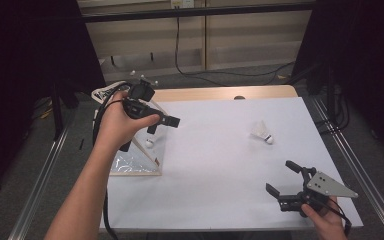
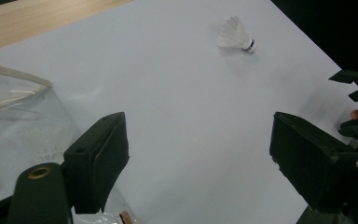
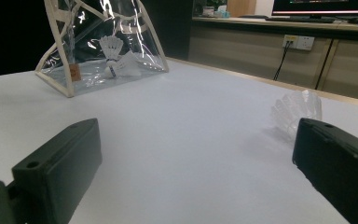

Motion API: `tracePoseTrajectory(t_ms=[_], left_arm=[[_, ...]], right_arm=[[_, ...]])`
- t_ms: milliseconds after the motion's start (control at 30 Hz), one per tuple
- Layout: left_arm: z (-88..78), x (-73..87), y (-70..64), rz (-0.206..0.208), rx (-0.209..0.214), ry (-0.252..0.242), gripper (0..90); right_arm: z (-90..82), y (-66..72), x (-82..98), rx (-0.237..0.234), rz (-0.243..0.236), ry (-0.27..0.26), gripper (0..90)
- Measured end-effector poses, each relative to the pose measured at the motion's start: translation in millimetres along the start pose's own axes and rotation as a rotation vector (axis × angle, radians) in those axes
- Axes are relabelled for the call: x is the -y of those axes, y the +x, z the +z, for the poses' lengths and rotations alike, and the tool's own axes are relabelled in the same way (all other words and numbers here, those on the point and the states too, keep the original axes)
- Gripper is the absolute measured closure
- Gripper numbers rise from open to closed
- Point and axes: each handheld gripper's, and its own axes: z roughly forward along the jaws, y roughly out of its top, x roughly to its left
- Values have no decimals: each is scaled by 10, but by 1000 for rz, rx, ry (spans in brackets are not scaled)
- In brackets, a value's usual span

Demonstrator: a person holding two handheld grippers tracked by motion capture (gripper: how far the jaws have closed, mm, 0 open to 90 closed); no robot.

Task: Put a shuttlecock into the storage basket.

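- The bag (image 1: pixel 130 162), clear plastic in a pale frame, stands at the left edge of the bench (image 1: pixel 215 175); in the right gripper view two shuttlecocks (image 3: pixel 116 60) lie inside it.
- The left gripper (image 1: pixel 162 122) hangs over the bag's near right side, held in a hand (image 1: pixel 115 122); its jaws stand wide with nothing between them.
- In the left gripper view the bag lies beside and under the left jaw, and bare bench shows between the two jaws.
- A small white cork tip (image 1: pixel 150 143) shows just below the left gripper in the high view, inside the bag.
- A loose shuttlecock (image 1: pixel 262 132) lies on its side on the bench, right of centre, well apart from both grippers.
- In the high view its long axis runs slantwise, feathers toward the far left, cork toward the near right.
- In the left gripper view it lies far ahead, roughly in line with the gap, cork pointing right (image 2: pixel 237 37).
- The right gripper (image 1: pixel 283 181) rests at the near right corner, jaws wide and empty, pointing left and away.
- In the right gripper view the shuttlecock (image 3: pixel 296 112) lies just beyond the right jaw, partly hidden by it.
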Motion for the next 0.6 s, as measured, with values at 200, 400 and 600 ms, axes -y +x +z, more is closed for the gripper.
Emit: tracePoseTrajectory(t_ms=[200,400,600], left_arm=[[76,32,-40,9,12,2,176],[166,89,-61,13,22,9,159],[225,125,-102,28,28,12,141]], right_arm=[[-3,2,-1,-1,-1,1,7],[-5,1,-2,-1,0,2,7],[-2,1,0,-1,-2,2,7]])
